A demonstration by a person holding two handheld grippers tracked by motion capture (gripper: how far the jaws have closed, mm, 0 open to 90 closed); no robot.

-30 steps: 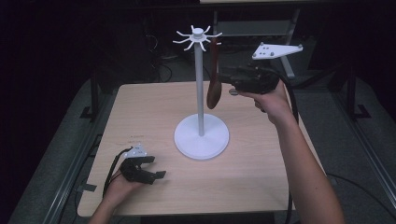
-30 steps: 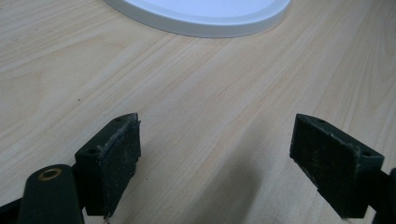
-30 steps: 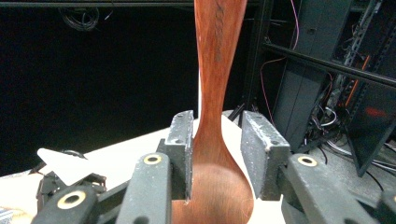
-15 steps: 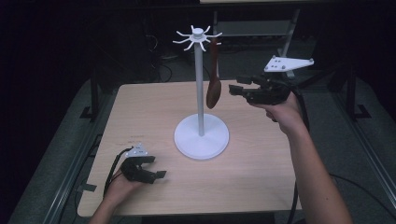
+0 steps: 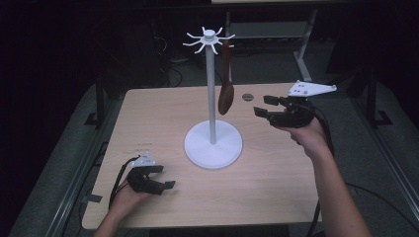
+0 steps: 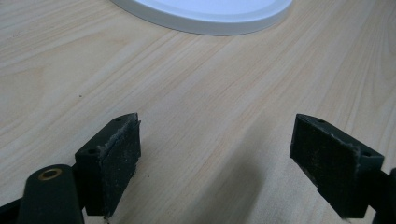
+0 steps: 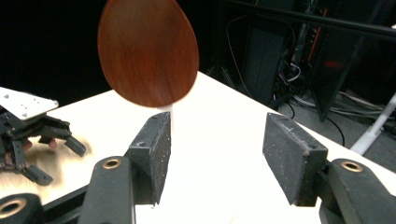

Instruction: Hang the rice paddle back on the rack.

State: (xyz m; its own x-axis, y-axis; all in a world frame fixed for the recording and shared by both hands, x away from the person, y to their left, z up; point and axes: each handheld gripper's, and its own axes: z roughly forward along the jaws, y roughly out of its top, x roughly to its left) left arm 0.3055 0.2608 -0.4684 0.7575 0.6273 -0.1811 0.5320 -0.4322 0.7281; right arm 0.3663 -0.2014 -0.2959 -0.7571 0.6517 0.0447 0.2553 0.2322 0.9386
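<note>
The right gripper [image 5: 265, 106] has just been opening its jaws; they stand apart with nothing between them. The brown wooden spoon [image 7: 148, 51] hangs from the white stand [image 5: 213, 145], just beyond the jaw tips. The left gripper [image 6: 215, 156] rests on the table [image 6: 201, 88], jaws wide and empty.

A reddish-brown wooden spoon [image 5: 226, 96] with a smooth sheen is seen; the stand [image 5: 213, 143] looks matt white plastic, the tabletop [image 5: 276, 182] pale wood-grain laminate.
</note>
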